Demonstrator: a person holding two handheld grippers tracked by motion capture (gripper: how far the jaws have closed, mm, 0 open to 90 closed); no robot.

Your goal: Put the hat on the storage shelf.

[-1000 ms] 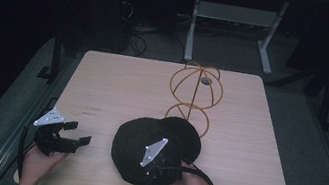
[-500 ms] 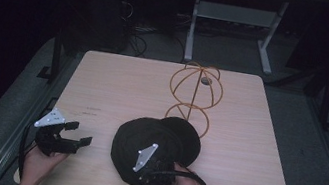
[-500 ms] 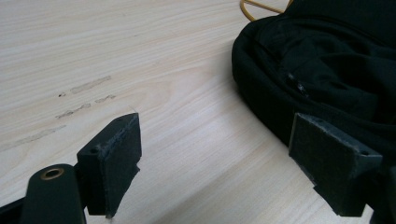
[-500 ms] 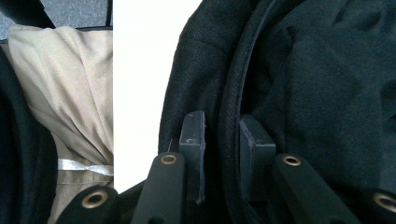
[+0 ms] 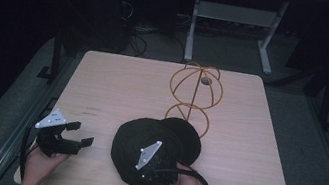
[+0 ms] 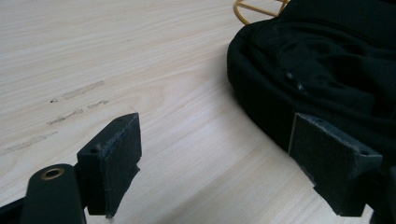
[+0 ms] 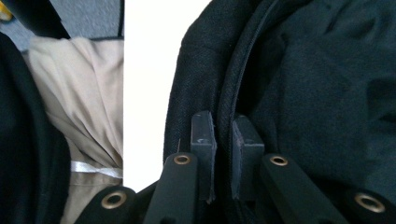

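A black hat [image 5: 130,140] lies on the wooden table [image 5: 118,85], at its near middle. My right gripper [image 7: 224,140] is at the hat's near edge, and its jaws have just been closing. Their pads [image 7: 204,135] now press on the hat's stitched rim [image 7: 233,79] from both sides. In the high view this gripper's grey plate [image 5: 149,153] sits over the hat. My left gripper [image 5: 82,134] rests to the left of the hat, open, with bare table between its pads [image 6: 119,154]. The hat [image 6: 327,70] lies just beyond its right pad.
An orange wire hat stand [image 5: 196,85] rises just behind the hat, and its base ring [image 6: 252,9] lies close to the brim. The table's near edge is right below both hands. Beige trousers [image 7: 88,93] show past that edge. A white desk frame [image 5: 231,17] stands beyond the table.
The right gripper has shifted slightly at the hat's near edge. The hat, the stand and the left gripper stay where they were.
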